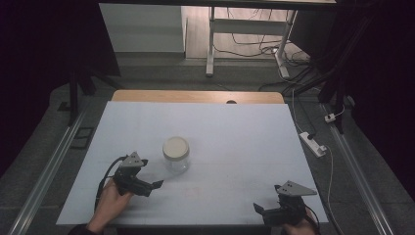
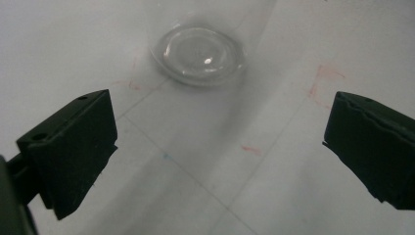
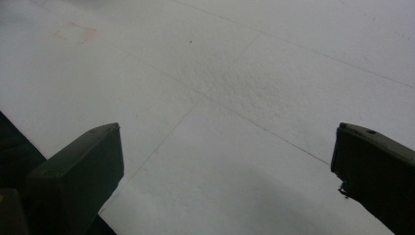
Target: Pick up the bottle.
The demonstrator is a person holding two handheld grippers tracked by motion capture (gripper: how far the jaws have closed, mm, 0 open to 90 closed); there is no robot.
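Glass jar (image 1: 175, 154) with its cream lid stands mid-worktop (image 1: 235, 127), just ahead of my left tongs (image 1: 157, 184), spread wide and empty; my right tongs (image 1: 259, 208) gape near the front edge.

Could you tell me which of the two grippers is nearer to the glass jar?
The left gripper: its open jaws point at the glass jar just beyond them, while the right gripper sits far off by the table's near edge.

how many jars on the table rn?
1. The clear glass jar with a pale lid stands left of the table's centre, just ahead of the open left tongs; its base shows in the left gripper view. Nothing seems big enough to hide another.
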